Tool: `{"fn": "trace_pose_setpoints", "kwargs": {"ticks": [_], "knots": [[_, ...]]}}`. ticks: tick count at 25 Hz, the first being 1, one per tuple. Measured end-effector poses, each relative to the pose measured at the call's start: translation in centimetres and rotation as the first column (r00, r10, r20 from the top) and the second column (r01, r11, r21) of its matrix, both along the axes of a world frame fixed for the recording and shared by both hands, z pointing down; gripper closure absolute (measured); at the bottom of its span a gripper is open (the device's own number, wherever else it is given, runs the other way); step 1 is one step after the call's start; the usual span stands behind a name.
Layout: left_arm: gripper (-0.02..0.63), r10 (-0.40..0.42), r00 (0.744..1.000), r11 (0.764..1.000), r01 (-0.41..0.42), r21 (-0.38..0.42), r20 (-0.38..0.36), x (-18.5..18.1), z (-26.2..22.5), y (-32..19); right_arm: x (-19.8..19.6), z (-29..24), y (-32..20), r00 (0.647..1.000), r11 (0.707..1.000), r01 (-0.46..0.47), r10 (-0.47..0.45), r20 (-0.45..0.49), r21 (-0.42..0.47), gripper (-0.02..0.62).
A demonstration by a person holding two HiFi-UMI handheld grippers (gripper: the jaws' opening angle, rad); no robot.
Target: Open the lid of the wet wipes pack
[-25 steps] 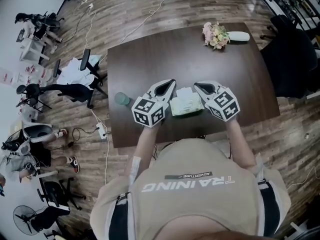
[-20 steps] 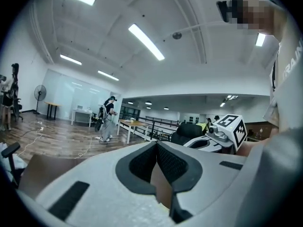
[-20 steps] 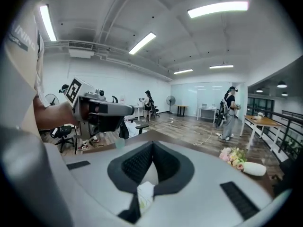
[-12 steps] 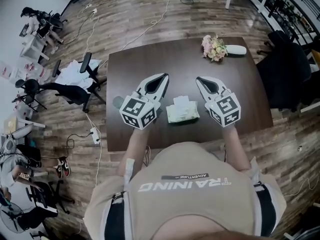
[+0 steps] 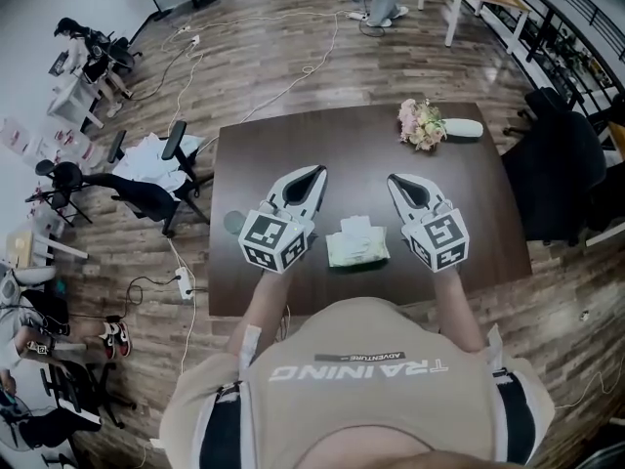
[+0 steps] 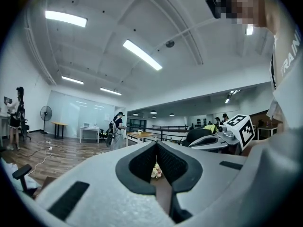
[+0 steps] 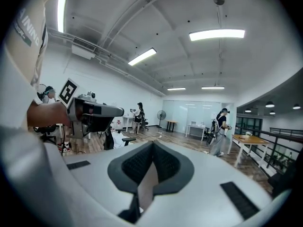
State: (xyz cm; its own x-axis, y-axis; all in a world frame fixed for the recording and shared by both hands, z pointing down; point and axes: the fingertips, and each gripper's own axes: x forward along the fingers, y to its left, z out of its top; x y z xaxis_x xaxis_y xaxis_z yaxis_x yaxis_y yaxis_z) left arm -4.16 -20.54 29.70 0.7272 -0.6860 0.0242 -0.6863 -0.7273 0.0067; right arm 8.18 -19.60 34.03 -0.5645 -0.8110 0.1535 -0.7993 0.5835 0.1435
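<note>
Beige short-sleeved T-shirt (image 5: 361,399) across the lower frame, white TRAINING lettering, black bands (image 5: 227,426) down both sides. Above it, pale grey plastic left gripper (image 5: 316,171) and right gripper (image 5: 395,180), dark ribbed inner pads, each carrying a black-and-white marker cube (image 5: 276,241).

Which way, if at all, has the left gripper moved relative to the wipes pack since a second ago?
Yes: the left gripper has drawn away leftward from the wet wipes pack; bare table now shows between them.
</note>
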Motion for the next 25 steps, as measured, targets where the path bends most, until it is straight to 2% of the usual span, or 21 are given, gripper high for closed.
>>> {"fn": "trace_pose_setpoints", "kwargs": {"ticks": [7, 12, 18, 25], "knots": [[0.597, -0.009, 1.0, 0.999, 0.011, -0.053, 0.022, -0.3, 1.9, -0.9, -0.7, 0.7, -1.3, 0.999, 0.999, 0.034, -0.034, -0.024, -0.005, 0.581], [0.597, -0.028, 1.0, 0.994, 0.029, -0.105, 0.014, -1.0, 3.6, -0.8, -0.9, 2.5, -1.3, 0.999, 0.998, 0.045, -0.046, -0.022, -0.053, 0.581], [0.597, -0.03, 1.0, 0.995, 0.03, -0.091, 0.005, -1.1, 3.3, -0.9, -1.1, 2.3, -2.3, 0.996, 0.996, 0.076, -0.078, -0.036, -0.05, 0.581], [0.597, -0.019, 1.0, 0.993, 0.019, -0.121, 0.003, -0.9, 4.4, -1.0, -1.2, 3.2, -2.0, 0.996, 0.994, 0.088, -0.09, -0.022, -0.069, 0.581]]}}
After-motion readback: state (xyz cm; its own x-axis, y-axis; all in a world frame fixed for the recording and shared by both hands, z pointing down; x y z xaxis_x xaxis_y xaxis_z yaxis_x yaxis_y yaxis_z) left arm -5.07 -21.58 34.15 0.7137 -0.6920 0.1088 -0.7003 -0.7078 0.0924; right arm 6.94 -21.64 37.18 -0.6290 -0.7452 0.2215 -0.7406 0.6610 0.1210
